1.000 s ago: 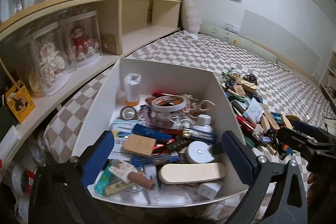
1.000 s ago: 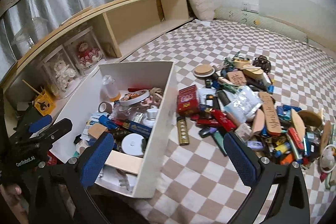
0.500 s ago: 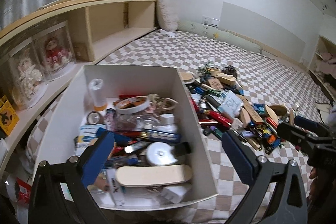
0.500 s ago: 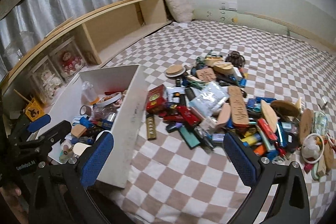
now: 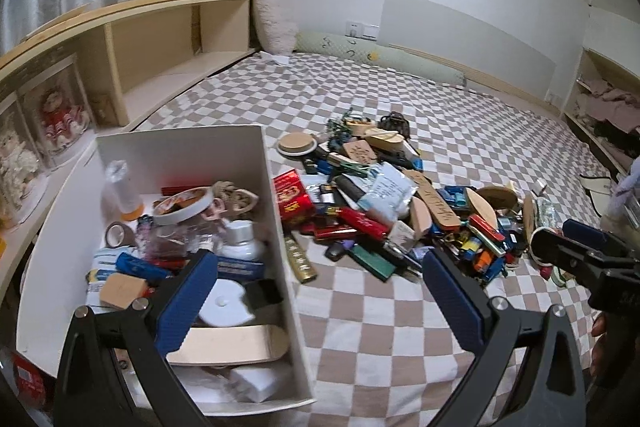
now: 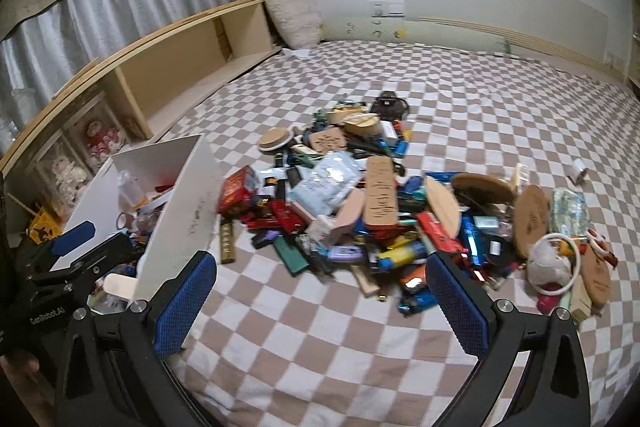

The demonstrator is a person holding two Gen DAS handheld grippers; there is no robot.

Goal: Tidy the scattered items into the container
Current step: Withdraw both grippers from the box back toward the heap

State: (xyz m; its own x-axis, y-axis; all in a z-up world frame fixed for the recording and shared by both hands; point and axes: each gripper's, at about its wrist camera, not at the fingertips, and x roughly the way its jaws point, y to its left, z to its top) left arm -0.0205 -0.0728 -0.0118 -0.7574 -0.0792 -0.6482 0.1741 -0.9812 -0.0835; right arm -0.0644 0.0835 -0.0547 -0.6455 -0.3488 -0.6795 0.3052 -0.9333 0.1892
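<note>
Nearest the cameras, both grippers are spread wide and hold nothing: the left gripper point(image 5: 320, 295) hangs over the near right wall of the box point(image 5: 276, 227), the right gripper point(image 6: 320, 299) over bare checked bedspread point(image 6: 320, 347) just short of the pile point(image 6: 400, 211). The task looks roughly half done. The white, thin-walled box, on the bed's left side, already holds a crowded layer: a flat rounded wooden board point(image 5: 228, 343), a white disc point(image 5: 224, 303), a white bottle point(image 5: 242, 239), tape rolls point(image 5: 184, 205) and a clear tube with an orange base point(image 5: 120, 187). Left to move is a dense heap just right of the box and stretching away from it: a slim gold bar point(image 6: 227, 241) lying alone near the box wall, a glossy red carton point(image 6: 236, 189), a crinkled pale plastic pouch point(image 6: 332, 179), an engraved wooden plank point(image 6: 380, 197), round cork coasters point(image 6: 530, 219), a white ring point(image 6: 558, 263) and many small hard plastic pieces, overlapping and tilted. Beyond lie open bedspread, a pale wooden shelf point(image 6: 192, 67) and a fluffy pillow point(image 6: 294, 17).
</note>
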